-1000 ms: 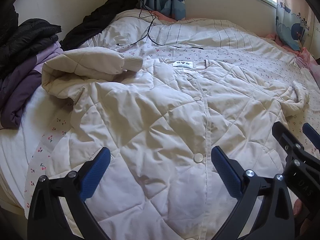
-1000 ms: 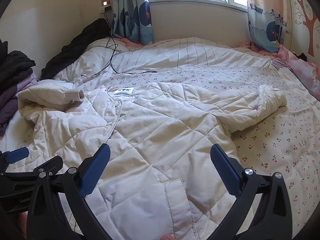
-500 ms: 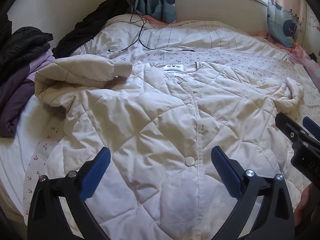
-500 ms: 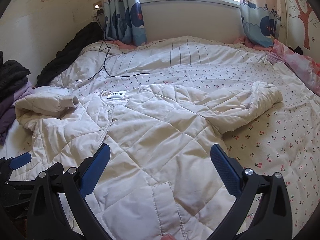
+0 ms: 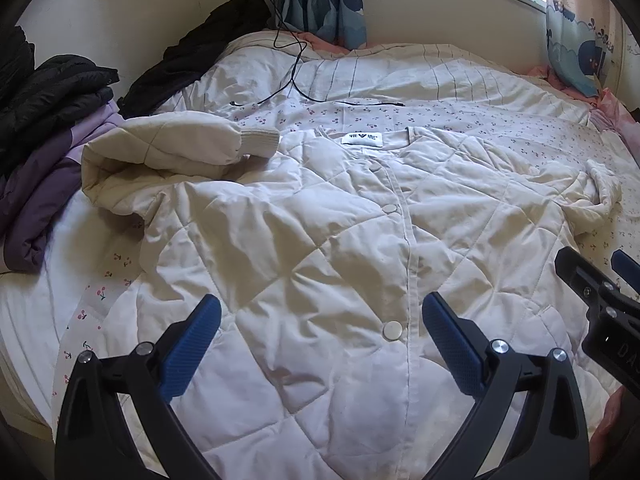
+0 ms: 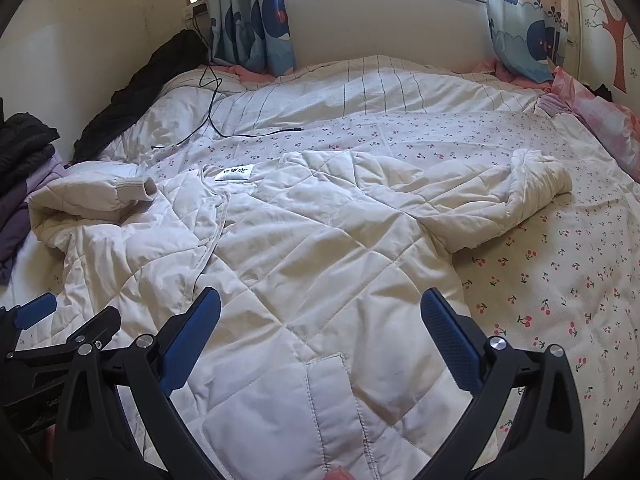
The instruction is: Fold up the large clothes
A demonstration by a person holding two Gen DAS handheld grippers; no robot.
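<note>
A cream quilted jacket (image 5: 328, 248) lies front-up and buttoned on the bed, collar label away from me. Its left sleeve (image 5: 176, 152) is folded across toward the collar. Its right sleeve (image 6: 520, 196) lies crumpled out to the right. My left gripper (image 5: 320, 340) is open and empty above the jacket's lower front, near a button (image 5: 392, 330). My right gripper (image 6: 320, 340) is open and empty above the jacket's (image 6: 304, 264) lower right side, near a pocket (image 6: 320, 400). Each gripper shows at the other view's edge.
The bed has a cherry-print sheet (image 6: 560, 288) and a striped duvet (image 6: 380, 92) at the back. A black cable (image 5: 296, 80) lies beyond the collar. Dark and purple clothes (image 5: 36, 140) are piled at the left. A pink pillow (image 6: 600, 120) lies at the right.
Both grippers have drawn back and up from the jacket, so more of the bed and the wall shows. Both stay open. The jacket has not moved.
</note>
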